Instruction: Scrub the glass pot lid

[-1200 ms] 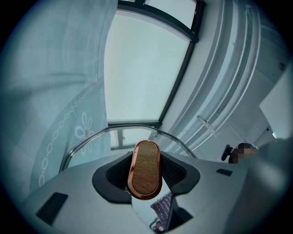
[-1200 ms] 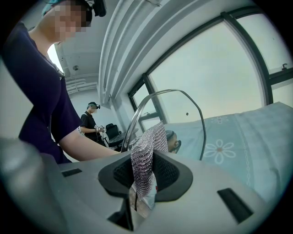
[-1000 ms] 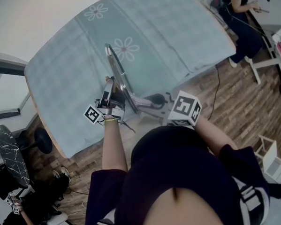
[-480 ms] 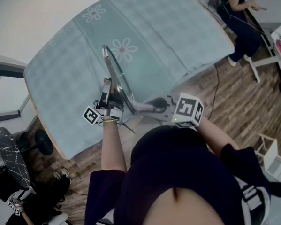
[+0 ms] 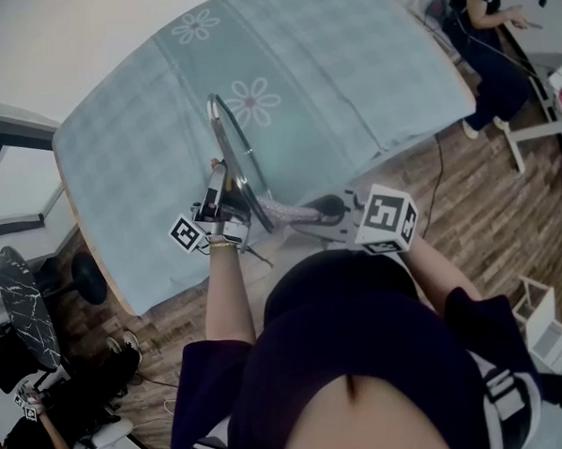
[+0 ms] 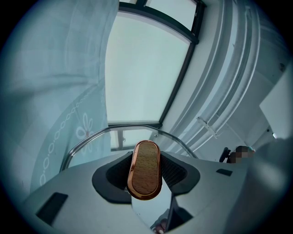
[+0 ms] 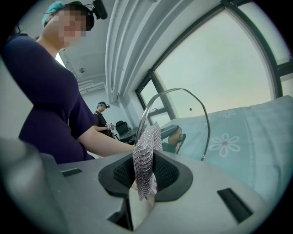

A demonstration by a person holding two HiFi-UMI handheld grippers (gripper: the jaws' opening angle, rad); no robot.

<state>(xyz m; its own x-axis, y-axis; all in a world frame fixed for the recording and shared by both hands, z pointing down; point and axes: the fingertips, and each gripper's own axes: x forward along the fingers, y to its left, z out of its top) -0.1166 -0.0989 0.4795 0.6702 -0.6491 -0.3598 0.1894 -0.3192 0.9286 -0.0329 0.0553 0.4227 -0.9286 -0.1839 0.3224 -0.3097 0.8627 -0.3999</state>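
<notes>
The glass pot lid (image 5: 228, 148) stands on edge above the table, its metal rim (image 6: 91, 139) arching in front of my left gripper. My left gripper (image 5: 221, 196) (image 6: 145, 180) is shut on the lid's wooden, copper-edged handle (image 6: 144, 167). My right gripper (image 5: 320, 210) (image 7: 145, 172) is shut on a silvery mesh scrub cloth (image 7: 146, 155) (image 5: 282, 209). The cloth's end reaches the lower part of the lid (image 7: 183, 114). In the right gripper view the left gripper and the handle show beyond the lid.
Beneath the lid is the table, under a pale blue checked cloth with daisies (image 5: 348, 74); its near edge (image 5: 106, 284) borders wooden floor. A person sits at the far right (image 5: 481, 11). A black stool (image 5: 85, 279) stands at the left and a white stand (image 5: 540, 318) at the right.
My right gripper has shifted a little to the right and tilted, dragging the mesh cloth along the lid's lower part. The left gripper and the lid have stayed put.
</notes>
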